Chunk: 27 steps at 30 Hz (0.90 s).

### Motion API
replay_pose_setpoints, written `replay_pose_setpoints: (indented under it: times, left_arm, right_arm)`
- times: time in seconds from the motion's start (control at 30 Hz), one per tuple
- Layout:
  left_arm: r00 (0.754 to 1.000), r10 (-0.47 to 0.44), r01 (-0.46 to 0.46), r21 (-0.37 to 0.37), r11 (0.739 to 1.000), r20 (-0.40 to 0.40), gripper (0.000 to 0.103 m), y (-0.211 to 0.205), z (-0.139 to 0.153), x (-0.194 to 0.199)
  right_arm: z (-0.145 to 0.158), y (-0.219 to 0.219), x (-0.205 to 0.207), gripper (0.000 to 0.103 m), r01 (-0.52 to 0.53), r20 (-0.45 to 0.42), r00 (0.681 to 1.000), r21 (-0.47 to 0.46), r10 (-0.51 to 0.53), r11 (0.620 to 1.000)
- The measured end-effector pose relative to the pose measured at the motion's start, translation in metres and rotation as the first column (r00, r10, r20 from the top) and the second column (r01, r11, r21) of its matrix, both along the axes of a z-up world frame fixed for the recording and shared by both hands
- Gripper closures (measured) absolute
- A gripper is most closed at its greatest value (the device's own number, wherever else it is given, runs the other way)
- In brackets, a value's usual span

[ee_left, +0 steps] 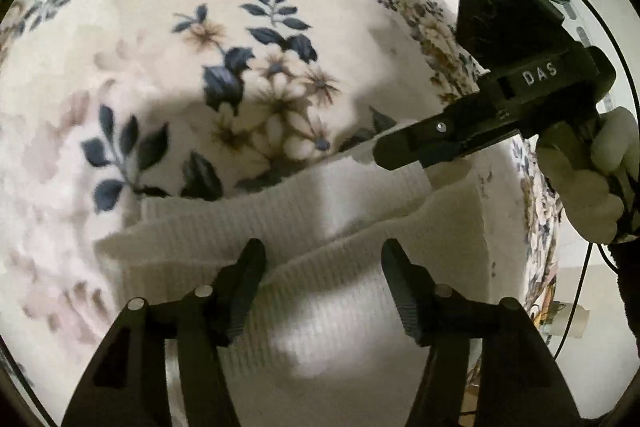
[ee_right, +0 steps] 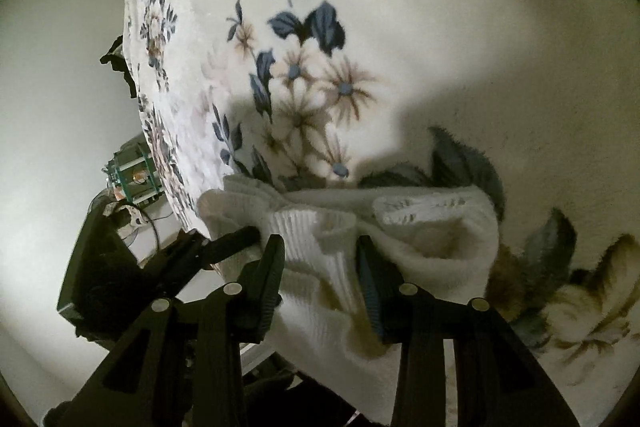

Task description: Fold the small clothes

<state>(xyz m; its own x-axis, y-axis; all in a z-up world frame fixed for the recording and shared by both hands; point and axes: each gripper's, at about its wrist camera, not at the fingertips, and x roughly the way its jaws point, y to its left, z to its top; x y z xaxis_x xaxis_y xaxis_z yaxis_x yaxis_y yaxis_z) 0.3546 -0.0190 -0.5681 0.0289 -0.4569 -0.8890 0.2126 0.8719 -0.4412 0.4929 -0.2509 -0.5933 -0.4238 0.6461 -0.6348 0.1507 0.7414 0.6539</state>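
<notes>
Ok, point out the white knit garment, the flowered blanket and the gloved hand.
white knit garment (ee_left: 320, 307), left wrist view, ribbed middle.
flowered blanket (ee_left: 168, 75), left wrist view, pale patch beside the flowers.
gloved hand (ee_left: 588, 187), left wrist view, knuckles.

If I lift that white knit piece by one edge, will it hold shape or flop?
Likely flop: the white knit garment already bunches and creases between the fingers. Probably light, being thin ribbed cloth. The plush floral blanket may drag it slightly.
</notes>
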Motion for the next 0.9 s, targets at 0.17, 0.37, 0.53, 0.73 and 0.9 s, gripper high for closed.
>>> replay_pose_setpoints:
  times: [0.17,0.37,0.53,0.73,0.9]
  left_arm:
    - [0.999,-0.040,0.039,0.038,0.998,0.022,0.046,-0.002,-0.009,-0.003]
    - [0.995,-0.077,0.072,0.085,0.994,0.056,0.093,-0.004,-0.007,-0.004]
    - [0.994,-0.049,0.043,0.059,0.997,0.100,0.096,0.007,0.016,-0.008]
    - [0.995,-0.019,0.018,0.003,1.000,0.102,0.096,0.020,0.036,-0.010]
    - [0.995,0.015,-0.011,-0.042,0.999,0.094,0.099,0.022,0.039,-0.004]
  right_arm:
    - [-0.001,-0.004,0.000,0.063,0.021,-0.015,1.000,0.001,-0.021,1.000]
    - [0.003,-0.005,0.001,0.063,0.009,0.002,1.000,0.003,-0.009,1.000]
    - [0.015,0.002,0.000,0.096,-0.027,0.059,0.998,0.003,0.026,1.000]
    - [0.022,0.013,-0.014,0.098,-0.062,-0.005,0.998,0.053,0.062,0.997]
    - [-0.011,0.016,-0.040,0.099,-0.210,-0.134,0.971,-0.093,0.197,0.973]
